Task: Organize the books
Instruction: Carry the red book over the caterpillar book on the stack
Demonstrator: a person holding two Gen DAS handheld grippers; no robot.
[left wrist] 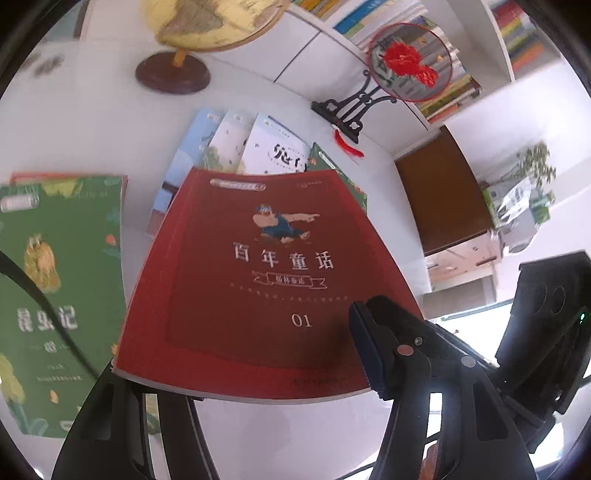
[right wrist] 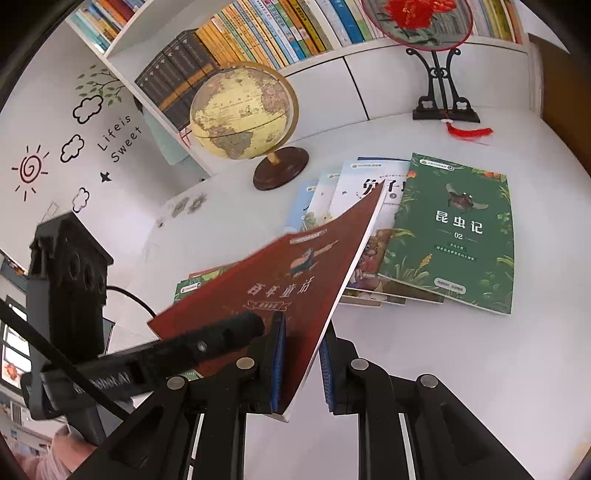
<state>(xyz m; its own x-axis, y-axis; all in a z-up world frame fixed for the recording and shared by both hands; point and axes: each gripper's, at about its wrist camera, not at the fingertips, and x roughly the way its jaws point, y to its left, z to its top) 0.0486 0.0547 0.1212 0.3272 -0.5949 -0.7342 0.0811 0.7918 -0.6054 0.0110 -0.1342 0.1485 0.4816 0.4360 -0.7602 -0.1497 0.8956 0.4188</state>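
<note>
Your right tongs (right wrist: pixel 301 363) are pinching the near corner of the red storybook (right wrist: pixel 280 280), blue pads pressed on either face of its thin edge. Your left tongs (left wrist: pixel 236 369) stand part-spread under the same book: one finger (left wrist: pixel 384 350) lies over the cover's lower right corner, the other sits below the book's lower left, and whether either pad really presses on it I cannot tell from this angle.

You appear to be mid-carry, with the book lifted clear of the white desk (right wrist: pixel 443 369) and tilted, its far edge overhanging the fanned stack of picture books (right wrist: pixel 332 195). The next move probably calls for levelling it and choosing a pile: either that stack, topped beside it by the green insect book marked 02 (right wrist: pixel 454 236), or the other green book (left wrist: pixel 59 295) lying flat on the left. Keep the pinch firm, since a floppy paperback held by one corner could sag or swing.

The book is a slim red softcover, numbered 01, with a cartoon figure pointing and pale title lettering; its cover bows slightly. Beyond stand a globe (right wrist: pixel 242 110) and an embroidered fan on a stand (right wrist: pixel 417 18).
</note>
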